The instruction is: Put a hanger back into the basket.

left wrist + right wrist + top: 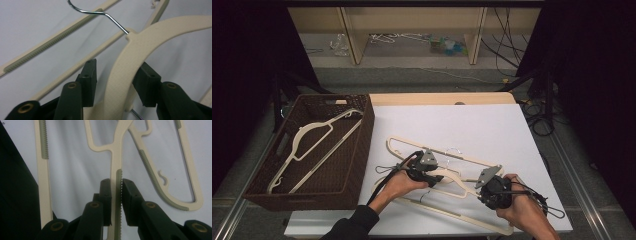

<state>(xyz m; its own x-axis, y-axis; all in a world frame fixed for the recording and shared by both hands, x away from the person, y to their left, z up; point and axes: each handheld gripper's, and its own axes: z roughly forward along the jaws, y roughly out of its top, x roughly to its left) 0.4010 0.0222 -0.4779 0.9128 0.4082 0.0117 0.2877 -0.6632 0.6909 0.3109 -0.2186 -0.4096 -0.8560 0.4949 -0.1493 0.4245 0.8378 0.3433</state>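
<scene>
Several cream plastic hangers lie overlapping on the white sheet [472, 125]. My left gripper [435, 174] [115, 75] is open, its jaws astride the curved shoulder of a cream hanger [140, 47] just below its metal hook [100, 12]. The right pad [146, 82] touches the plastic; a gap shows at the left pad [90, 75]. My right gripper [484, 184] [116, 187] is shut on a hanger's straight bar [116, 160], where its ribbed grey strip begins. In the high view both grippers sit on the middle hanger [457, 181].
A dark wicker basket [364, 145] stands at the table's left and holds one cream hanger [312, 145]. Other hangers lie beside the held one: a looped end [190, 170] and a long bar [42, 170]. Cables trail off the table's right.
</scene>
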